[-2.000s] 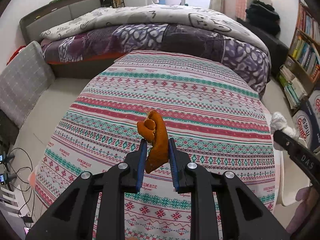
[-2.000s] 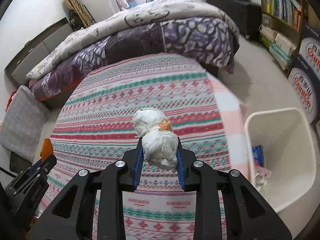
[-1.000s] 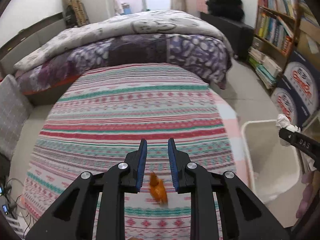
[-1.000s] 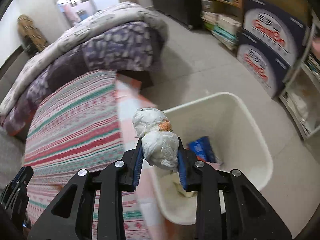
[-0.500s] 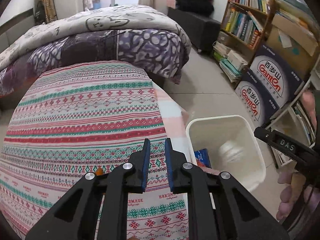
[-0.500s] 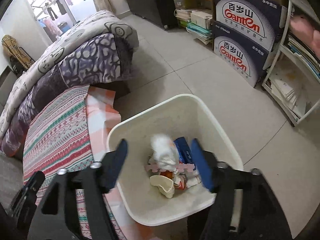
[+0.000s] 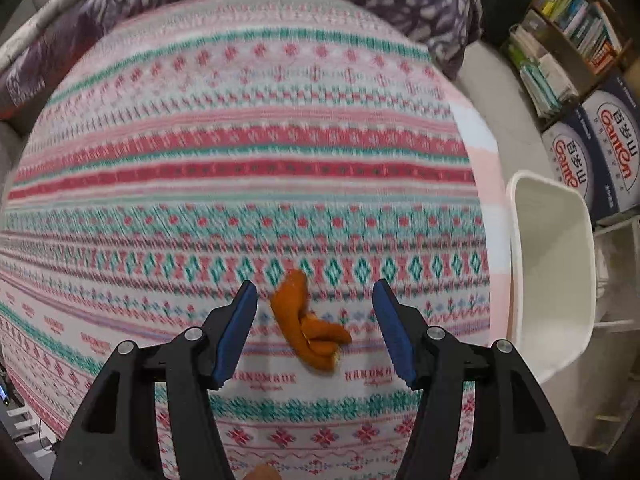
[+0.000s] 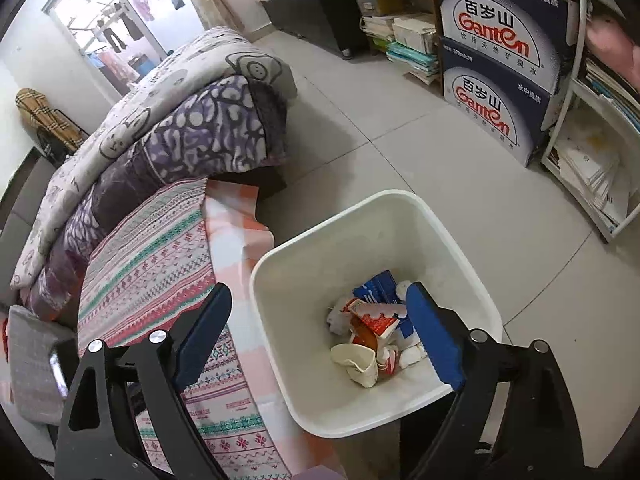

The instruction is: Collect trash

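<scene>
An orange peel point(image 7: 308, 322) lies on the patterned tablecloth point(image 7: 240, 152). My left gripper point(image 7: 314, 332) points down over it, its jaws opening, and the peel lies between the blue pads without touching them. The white bin point(image 8: 452, 240) stands on the floor beside the table, its rim also at the right edge of the left wrist view as the bin point(image 7: 560, 272). My right gripper point(image 8: 320, 340) hangs above the bin with its jaws opening and nothing between them. Inside lie cartons, a crumpled cup point(image 8: 358, 362) and white wads.
A bed with a purple and grey duvet point(image 8: 180, 120) stands behind the table. Two stacked Ganten boxes point(image 8: 500, 60) and bookshelves point(image 8: 592, 160) line the right side. A grey cushion point(image 8: 32, 360) lies at the left. Tiled floor point(image 8: 400, 152) surrounds the bin.
The peel slipped from my left gripper onto the cloth; that gripper swung toward the bin, came back down over the peel and opened. My right gripper opened and dropped the white wad into the bin.
</scene>
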### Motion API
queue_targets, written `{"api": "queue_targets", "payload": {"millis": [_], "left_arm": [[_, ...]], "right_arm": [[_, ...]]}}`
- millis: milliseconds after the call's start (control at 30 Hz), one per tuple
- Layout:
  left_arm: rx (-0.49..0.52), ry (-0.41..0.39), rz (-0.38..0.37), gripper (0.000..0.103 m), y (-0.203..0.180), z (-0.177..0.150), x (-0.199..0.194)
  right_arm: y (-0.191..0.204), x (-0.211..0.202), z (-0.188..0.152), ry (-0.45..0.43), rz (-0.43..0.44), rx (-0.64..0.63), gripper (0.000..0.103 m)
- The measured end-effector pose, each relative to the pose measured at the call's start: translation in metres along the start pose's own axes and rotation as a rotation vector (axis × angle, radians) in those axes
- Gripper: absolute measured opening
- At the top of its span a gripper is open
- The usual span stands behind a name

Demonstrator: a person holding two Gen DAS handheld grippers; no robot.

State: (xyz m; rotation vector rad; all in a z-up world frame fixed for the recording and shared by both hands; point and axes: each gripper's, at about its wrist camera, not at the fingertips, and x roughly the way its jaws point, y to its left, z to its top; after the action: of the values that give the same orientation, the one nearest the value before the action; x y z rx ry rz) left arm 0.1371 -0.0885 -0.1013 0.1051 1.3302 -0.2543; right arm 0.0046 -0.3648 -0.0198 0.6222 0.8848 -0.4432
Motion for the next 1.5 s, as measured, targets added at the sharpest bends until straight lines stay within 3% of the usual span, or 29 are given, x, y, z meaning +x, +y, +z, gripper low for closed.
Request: {"api": "queue_targets", "payload": {"millis": [200,333,433,500,567,700,733,800,867,900,967,1033,1067,1167,1233,1300,1333,1400,1500], "left_arm": [[-0.106,0.042,0.064,0.056,0.005,-0.015,0.016],[-0.168,-0.005,0.073,0.025,0.005,-0.014,0.011],[-0.135,-0.006,0.07,0.021,-0.007,-0.014,0.01],[-0.102,-0.004,0.029,0.02,-0.02,-0.013,0.007],[-0.056,-0.016,-0.024,0.02,-0.034,-0.012,-0.002],[0.107,-0.071,-0.211,0.023,-0.087,-0.008,-0.037],[0.133,-0.092,-0.258,0.038,-0.101,-0.008,-0.048],[0.145,-0.139,-0.308,0.056,-0.114,-0.006,-0.065],[0.15,-0.174,-0.343,0.056,-0.121,-0.005,-0.08],[0.154,-0.188,-0.337,0.056,-0.12,-0.004,-0.086],[0.185,-0.247,-0.256,0.057,-0.124,-0.009,-0.095],[0.238,-0.359,-0.101,0.063,-0.12,-0.024,-0.113],[0.246,-0.397,-0.06,0.068,-0.117,-0.024,-0.119],[0.223,-0.61,0.115,0.084,-0.098,-0.05,-0.158],[0.202,-0.745,0.196,0.096,-0.088,-0.066,-0.175],[0.178,-0.91,0.278,0.096,-0.073,-0.091,-0.194],[0.171,-0.947,0.296,0.097,-0.067,-0.098,-0.198],[0.164,-0.927,0.305,0.097,-0.05,-0.106,-0.199],[0.105,-0.881,0.272,0.097,-0.028,-0.116,-0.194]], "right_arm": [[-0.007,0.002,-0.001,0.031,0.015,0.027,0.089],[-0.01,0.003,-0.001,0.039,0.014,0.036,0.089],[-0.014,0.001,0.001,0.036,0.016,0.048,0.089],[-0.018,-0.002,0.003,0.03,0.026,0.066,0.089],[-0.023,-0.007,0.008,0.016,0.043,0.09,0.089],[-0.032,-0.017,0.016,-0.011,0.056,0.122,0.089],[-0.035,-0.019,0.017,-0.017,0.058,0.132,0.089],[-0.039,-0.022,0.02,-0.027,0.061,0.147,0.089],[-0.042,-0.027,0.021,-0.042,0.062,0.158,0.089],[-0.041,-0.028,0.022,-0.05,0.061,0.156,0.089],[-0.036,-0.035,0.021,-0.086,0.042,0.124,0.089],[-0.024,-0.041,0.019,-0.128,0.019,0.063,0.089],[-0.014,-0.047,0.016,-0.158,0.0,0.015,0.089],[0.011,-0.066,0.003,-0.246,-0.04,-0.097,0.089],[0.025,-0.085,-0.013,-0.346,-0.079,-0.14,0.096],[0.039,-0.105,-0.036,-0.47,-0.099,-0.189,0.096],[0.042,-0.111,-0.044,-0.499,-0.1,-0.21,0.096],[0.052,-0.117,-0.061,-0.531,-0.098,-0.254,0.096],[0.056,-0.109,-0.083,-0.502,-0.071,-0.236,0.096]]}}
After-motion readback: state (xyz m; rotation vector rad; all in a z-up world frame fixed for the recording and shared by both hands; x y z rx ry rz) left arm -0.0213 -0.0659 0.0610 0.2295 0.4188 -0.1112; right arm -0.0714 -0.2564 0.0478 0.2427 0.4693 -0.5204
